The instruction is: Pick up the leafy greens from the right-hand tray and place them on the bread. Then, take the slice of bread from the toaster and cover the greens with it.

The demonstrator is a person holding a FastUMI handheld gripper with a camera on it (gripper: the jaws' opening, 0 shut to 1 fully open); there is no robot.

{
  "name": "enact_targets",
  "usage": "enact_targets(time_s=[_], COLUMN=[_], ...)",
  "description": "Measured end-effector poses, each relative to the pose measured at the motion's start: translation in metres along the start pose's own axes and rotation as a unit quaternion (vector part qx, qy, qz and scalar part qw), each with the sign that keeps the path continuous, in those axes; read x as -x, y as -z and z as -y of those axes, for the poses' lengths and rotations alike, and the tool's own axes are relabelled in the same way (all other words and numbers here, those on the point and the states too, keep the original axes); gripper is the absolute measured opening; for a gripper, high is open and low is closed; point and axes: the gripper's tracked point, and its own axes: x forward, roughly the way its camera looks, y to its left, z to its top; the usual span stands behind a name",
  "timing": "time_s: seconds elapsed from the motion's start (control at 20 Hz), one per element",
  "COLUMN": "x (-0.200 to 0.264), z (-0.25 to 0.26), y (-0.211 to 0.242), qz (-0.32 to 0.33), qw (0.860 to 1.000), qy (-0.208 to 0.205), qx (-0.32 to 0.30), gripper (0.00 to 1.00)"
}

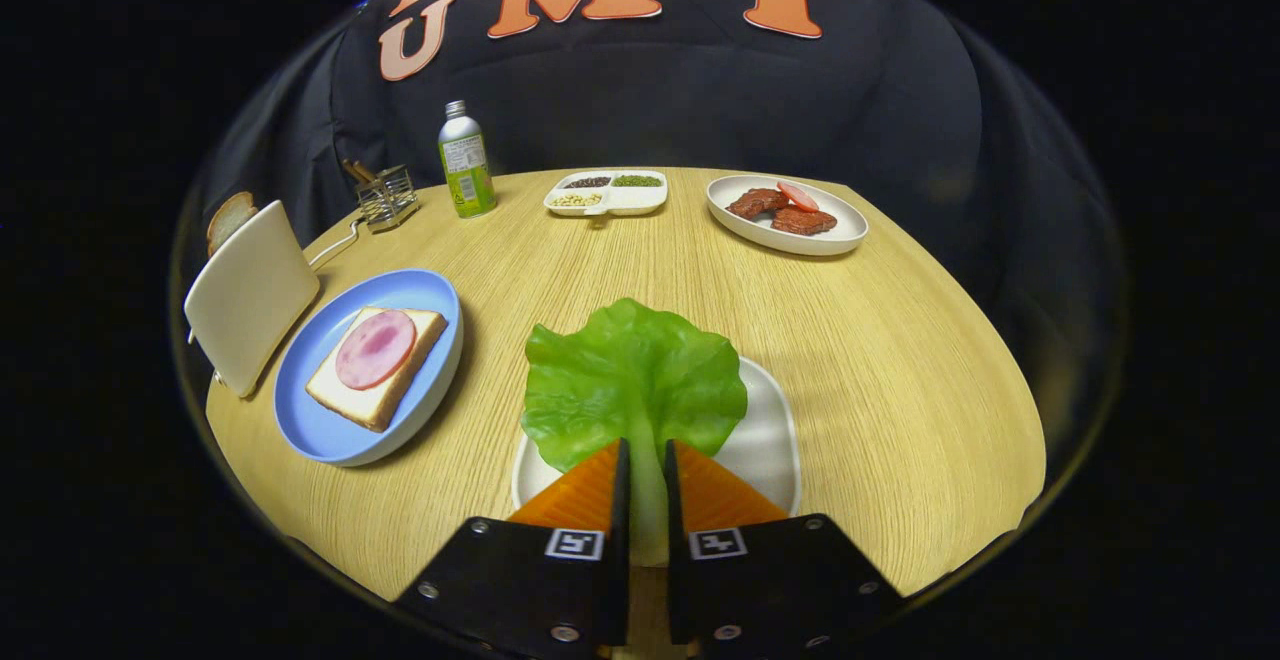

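My gripper [646, 465] is shut on the pale stem of a green lettuce leaf [633, 383], whose blade spreads out just ahead of the fingertips. The leaf hangs over a white tray [770, 440] right under the fingers. To the left, a blue plate [330, 420] holds a slice of bread [392, 388] topped with a round of pink ham [374, 349]. Beyond that plate stands a cream toaster [250, 295] with a second bread slice [229, 219] sticking up from it.
At the back of the round wooden table [900, 360] are a green bottle [466, 161], a wire holder [387, 195], a divided white dish [606, 192] of beans and a white plate [787, 213] with meat pieces. The toaster's cord [335, 243] runs behind it.
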Motion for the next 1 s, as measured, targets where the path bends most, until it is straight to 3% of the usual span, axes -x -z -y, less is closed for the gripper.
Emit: enact_targets(time_s=[0.15,0.4,1.0], x=[0.001,0.023,0.069], z=[0.006,-0.002,-0.065], y=[-0.002,-0.029,-0.087], qz=[-0.004,0.026,0.083], qw=[1.0,0.999,0.996], qy=[0.021,0.014,-0.03], qx=[-0.012,-0.043,-0.011], gripper=[0.04,0.03,0.03])
